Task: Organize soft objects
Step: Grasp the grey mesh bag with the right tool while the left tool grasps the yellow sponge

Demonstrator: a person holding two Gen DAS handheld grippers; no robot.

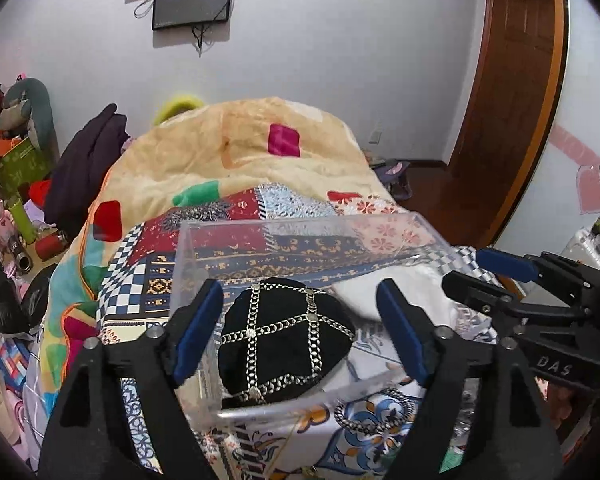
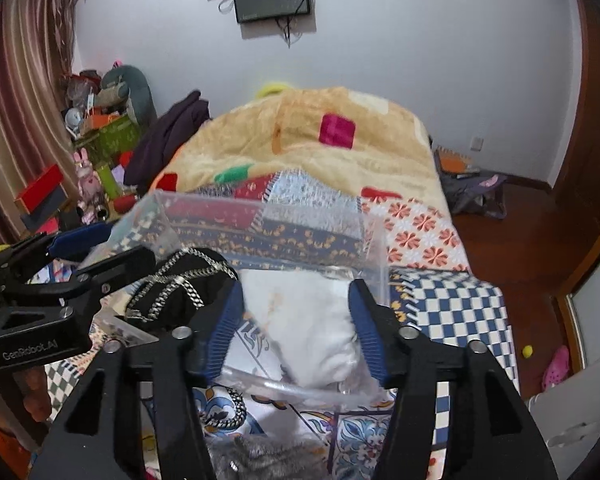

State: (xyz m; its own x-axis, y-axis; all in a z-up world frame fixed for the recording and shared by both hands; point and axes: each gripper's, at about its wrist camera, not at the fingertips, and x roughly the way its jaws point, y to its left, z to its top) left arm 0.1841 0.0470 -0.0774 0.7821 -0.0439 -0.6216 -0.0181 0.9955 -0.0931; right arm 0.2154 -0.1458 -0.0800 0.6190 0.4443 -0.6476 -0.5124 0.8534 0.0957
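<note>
A black hat with shiny chain lines crossing it sits inside a clear plastic box. Next to it in the same box lies a soft white cloth, all puffy and crumpled. The box rests on a bed with a patchwork cover.

The left gripper is wide open. Its blue fingers stand on each side of the black hat, and the hat sits right between them. I cannot tell if they touch it.

The right gripper is wide open too. The white cloth lies between its blue fingers. I cannot tell if they touch the cloth. The left gripper sits just to its left.

A grey furry thing lies below the right gripper, near the bottom edge.
</note>
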